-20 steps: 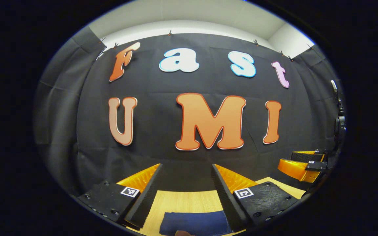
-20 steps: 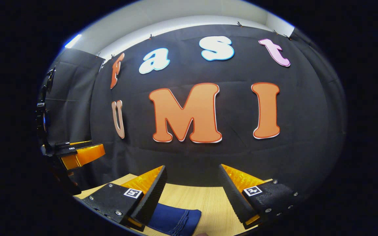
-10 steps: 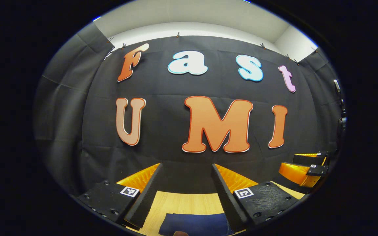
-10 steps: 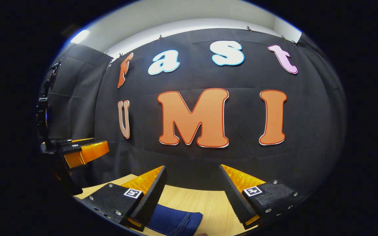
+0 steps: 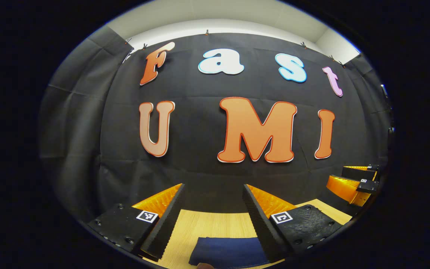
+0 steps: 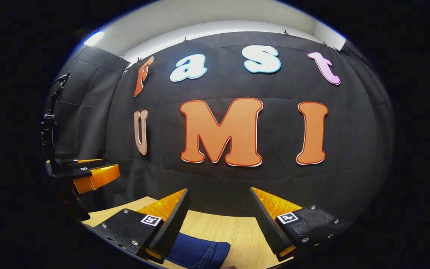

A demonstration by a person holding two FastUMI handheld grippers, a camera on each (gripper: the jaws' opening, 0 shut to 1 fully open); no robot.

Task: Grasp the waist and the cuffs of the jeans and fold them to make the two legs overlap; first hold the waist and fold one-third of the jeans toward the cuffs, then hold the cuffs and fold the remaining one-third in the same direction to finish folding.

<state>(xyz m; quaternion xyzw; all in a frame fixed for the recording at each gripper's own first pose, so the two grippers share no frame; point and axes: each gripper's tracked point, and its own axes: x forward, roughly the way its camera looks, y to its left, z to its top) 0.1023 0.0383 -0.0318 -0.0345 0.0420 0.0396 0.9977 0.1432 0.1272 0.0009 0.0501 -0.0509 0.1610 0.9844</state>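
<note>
The dark blue jeans lie folded on the wooden table, low in the left gripper view, below and between the spread fingers of my left gripper. That gripper is open and holds nothing, well above the cloth. In the right gripper view the jeans show as a folded corner at the bottom, partly behind one finger. My right gripper is open too, raised over the table with nothing between its fingers. Each gripper shows in the other's view: the right gripper at the right edge, the left gripper at the left edge.
The black cloth wall stands close behind the table. Light wood tabletop shows beyond the jeans up to the wall. A dark stand or strap hangs at the left edge of the right gripper view.
Both grippers have shifted slightly, the left view tilting a little downward so more table and jeans show. Both stay open; the jeans have not moved.
</note>
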